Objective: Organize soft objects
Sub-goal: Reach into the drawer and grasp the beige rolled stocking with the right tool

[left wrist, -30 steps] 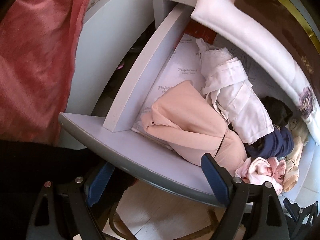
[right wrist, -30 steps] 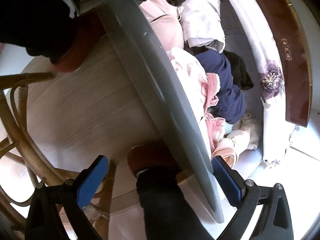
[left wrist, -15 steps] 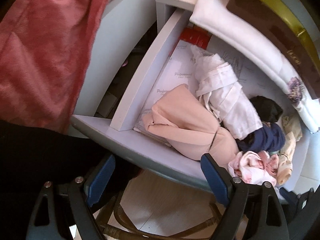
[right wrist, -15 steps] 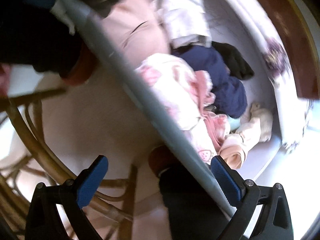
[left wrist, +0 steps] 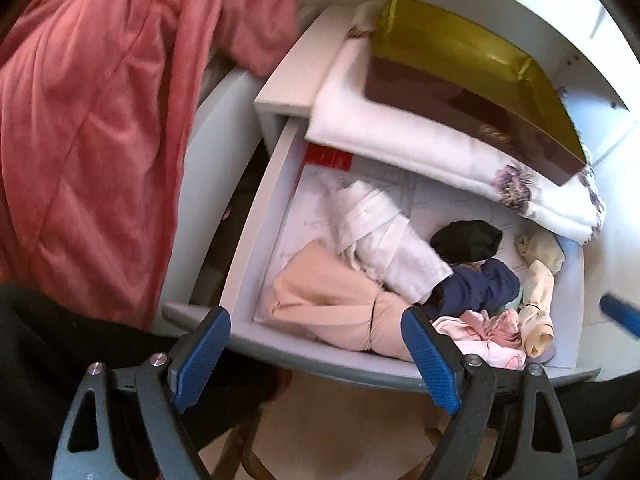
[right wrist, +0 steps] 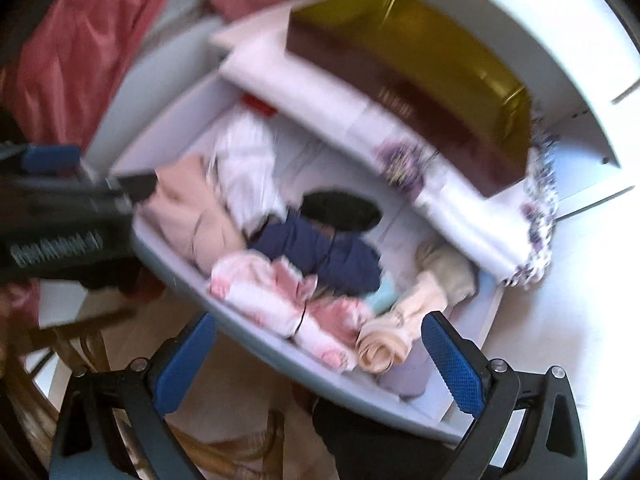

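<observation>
An open white drawer (left wrist: 248, 240) holds rolled soft clothes: a peach bundle (left wrist: 332, 300), a white bundle (left wrist: 384, 240), a black piece (left wrist: 468, 240), a navy bundle (left wrist: 480, 288), a pink bundle (left wrist: 484, 336) and a cream roll (left wrist: 536, 308). My left gripper (left wrist: 316, 360) is open and empty above the drawer's front edge. My right gripper (right wrist: 320, 360) is open and empty over the front right part of the drawer (right wrist: 472, 352), near the pink bundle (right wrist: 280, 304) and cream roll (right wrist: 384, 348). The right wrist view is blurred.
A folded white floral cloth (left wrist: 440, 148) with a brown and gold box (left wrist: 468, 76) on it lies on the shelf above the drawer. A red garment (left wrist: 92, 120) hangs at the left. A wicker chair (right wrist: 80, 360) stands below on the pale floor.
Both grippers have risen and pulled back from under the drawer front, so the whole drawer and the shelf above show. The right gripper is still moving.
</observation>
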The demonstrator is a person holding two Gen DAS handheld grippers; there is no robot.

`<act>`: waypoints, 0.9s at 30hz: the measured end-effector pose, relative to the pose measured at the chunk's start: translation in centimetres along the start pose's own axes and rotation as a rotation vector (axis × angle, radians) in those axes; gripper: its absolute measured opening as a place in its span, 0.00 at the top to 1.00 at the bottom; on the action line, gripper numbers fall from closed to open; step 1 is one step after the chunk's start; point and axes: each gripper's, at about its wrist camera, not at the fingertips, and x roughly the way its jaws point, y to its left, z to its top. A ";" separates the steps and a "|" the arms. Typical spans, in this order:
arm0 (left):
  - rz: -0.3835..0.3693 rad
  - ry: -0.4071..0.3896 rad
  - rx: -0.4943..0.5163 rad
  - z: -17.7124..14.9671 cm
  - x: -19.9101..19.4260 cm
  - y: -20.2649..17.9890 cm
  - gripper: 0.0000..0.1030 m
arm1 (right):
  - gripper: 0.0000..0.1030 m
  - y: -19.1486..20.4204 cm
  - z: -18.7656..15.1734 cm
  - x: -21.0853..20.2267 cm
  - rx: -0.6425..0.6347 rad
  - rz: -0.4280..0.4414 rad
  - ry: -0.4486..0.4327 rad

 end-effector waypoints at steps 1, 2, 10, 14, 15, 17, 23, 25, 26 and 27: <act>-0.002 -0.013 0.010 -0.1 0.0 -0.4 0.13 | 0.00 -0.9 -0.8 0.7 0.013 -0.004 -0.030; -0.005 -0.026 0.018 -0.4 0.0 -0.5 0.13 | 0.00 -1.4 -0.8 0.5 0.028 -0.011 -0.060; -0.011 -0.078 0.069 -0.9 -0.8 -0.3 0.13 | 0.00 -4.0 -1.4 1.0 0.133 -0.032 -0.195; 0.008 -0.084 0.110 -0.9 -0.8 -0.6 0.13 | 0.00 -5.6 -1.6 2.7 0.224 -0.030 -0.144; 0.020 -0.104 0.129 -1.0 -1.0 -0.9 0.13 | 0.00 -5.8 -1.5 2.6 0.236 -0.034 -0.144; 0.020 -0.135 0.154 -1.1 -1.4 -1.2 0.13 | 0.00 -6.2 -1.5 2.4 0.254 -0.052 -0.160; -0.017 -0.183 0.160 -1.2 -2.5 -1.3 0.13 | 0.00 -7.7 -2.0 1.8 0.347 -0.097 -0.230; -0.018 -0.196 0.160 -0.9 -3.2 -1.2 0.13 | 0.00 -8.7 -2.3 2.2 0.399 -0.082 -0.223; -0.006 -0.206 0.171 -0.7 -3.6 -1.2 0.13 | 0.00 -9.4 -2.4 2.5 0.438 -0.055 -0.208; 0.002 -0.220 0.184 -0.7 -4.0 -1.2 0.13 | 0.00 -9.9 -2.6 2.8 0.467 -0.044 -0.194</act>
